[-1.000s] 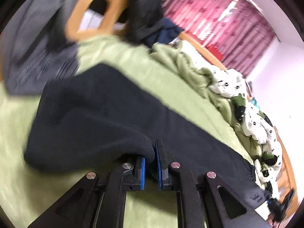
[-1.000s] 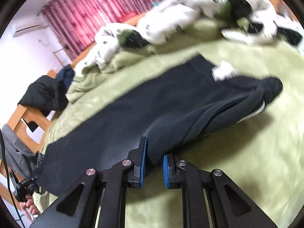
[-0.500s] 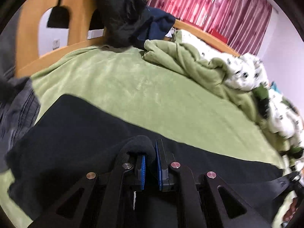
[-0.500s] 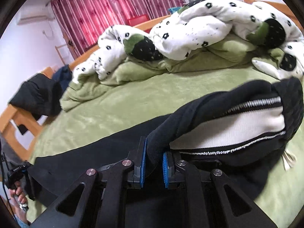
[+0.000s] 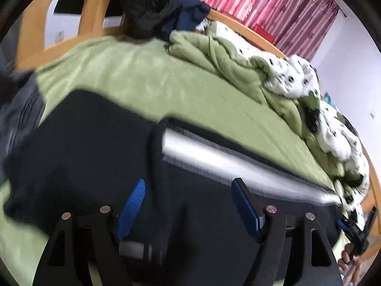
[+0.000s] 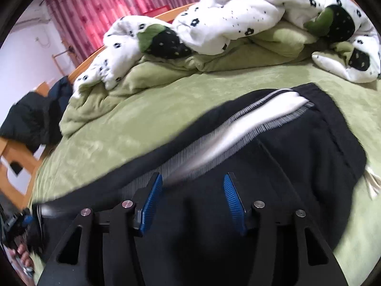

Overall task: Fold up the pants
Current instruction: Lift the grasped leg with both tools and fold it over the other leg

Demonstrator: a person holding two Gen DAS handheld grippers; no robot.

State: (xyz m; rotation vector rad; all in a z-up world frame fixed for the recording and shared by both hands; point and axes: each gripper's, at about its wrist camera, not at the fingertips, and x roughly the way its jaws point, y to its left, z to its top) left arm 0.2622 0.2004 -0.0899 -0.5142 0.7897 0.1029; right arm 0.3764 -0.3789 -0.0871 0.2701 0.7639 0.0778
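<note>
Pants [image 5: 90, 147] flat on bed [image 5: 133, 76] | left gripper [image 5: 188, 202] opening, unloaded | right gripper [image 6: 193, 197] opening, unloaded

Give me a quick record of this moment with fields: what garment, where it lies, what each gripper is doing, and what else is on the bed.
garment: black pants with a white side stripe, lying folded lengthwise
surface: green bed cover
left gripper: jaws opening, no pad pressing on the pants below
right gripper: jaws opening, nothing clamped, pants below
also on bed: bunched white quilt with black flowers, along the far side
bed frame: wooden footboard with dark clothes draped over it
background: red curtains
</note>
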